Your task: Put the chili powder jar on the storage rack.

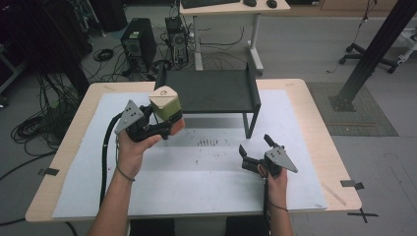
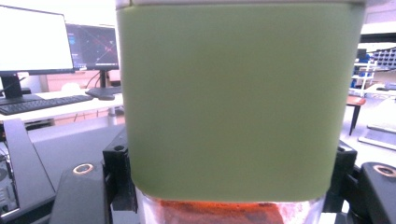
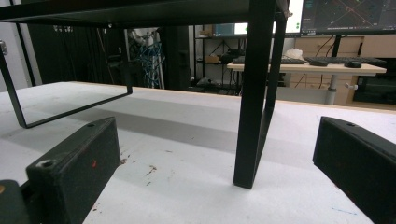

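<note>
One container [image 1: 167, 105], green-bodied with a pale lid and a clear bottom showing orange-red contents, sits clamped in the left gripper [image 1: 164, 125], lifted above the white mat [image 1: 196, 191] near the table's [image 1: 314, 113] far left part, just beside the left end of the single black metal shelf [image 1: 211, 91]. In the left gripper view its green wall [image 2: 233, 102] sits tight between both jaws. The right gripper [image 1: 253, 155] hovers low near the table's near right corner, jaws spread wide and empty, facing a shelf leg [image 3: 254, 93]. Two grippers, two hands.

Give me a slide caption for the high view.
Left gripper holds a green container beside the black shelf; right gripper rests open.
</note>
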The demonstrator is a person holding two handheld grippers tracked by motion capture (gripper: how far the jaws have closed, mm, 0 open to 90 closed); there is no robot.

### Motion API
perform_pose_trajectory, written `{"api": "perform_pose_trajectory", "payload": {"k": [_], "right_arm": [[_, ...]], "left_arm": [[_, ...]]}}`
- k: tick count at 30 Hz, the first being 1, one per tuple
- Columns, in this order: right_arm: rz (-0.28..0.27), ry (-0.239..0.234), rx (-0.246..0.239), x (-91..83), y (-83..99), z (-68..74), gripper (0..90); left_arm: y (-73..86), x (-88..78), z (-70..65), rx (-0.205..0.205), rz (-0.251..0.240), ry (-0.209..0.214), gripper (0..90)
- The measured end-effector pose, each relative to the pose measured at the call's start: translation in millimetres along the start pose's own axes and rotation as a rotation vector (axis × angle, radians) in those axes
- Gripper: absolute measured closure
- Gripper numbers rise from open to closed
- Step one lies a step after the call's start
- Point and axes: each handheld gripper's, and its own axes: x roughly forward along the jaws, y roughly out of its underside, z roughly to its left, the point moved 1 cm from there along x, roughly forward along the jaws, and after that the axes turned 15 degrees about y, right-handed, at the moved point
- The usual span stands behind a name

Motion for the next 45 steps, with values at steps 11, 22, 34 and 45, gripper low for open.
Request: {"api": "perform_pose_trajectory", "payload": {"k": [11, 22, 34, 45], "right_arm": [[0.001, -0.001, 0.001, 0.0, 0.0, 0.0, 0.5], [-0.001, 0.001, 0.002, -0.2, 0.1, 0.0, 0.5], [-0.002, 0.0, 0.001, -0.3, 0.1, -0.1, 0.6], [-0.005, 0.0, 0.0, -0.4, 0.0, -0.1, 0.6]], "left_arm": [[-16.6, 19.4, 11.5, 0.003, 0.012, -0.01, 29.1], [-23.8, 34.7, 26.8, 0.001, 0.02, -0.035, 29.1], [-17.9, 47.8, 45.9, -0.015, 0.043, -0.077, 29.1], [-10.4, 57.5, 52.7, -0.028, 0.052, -0.125, 29.1]]}}
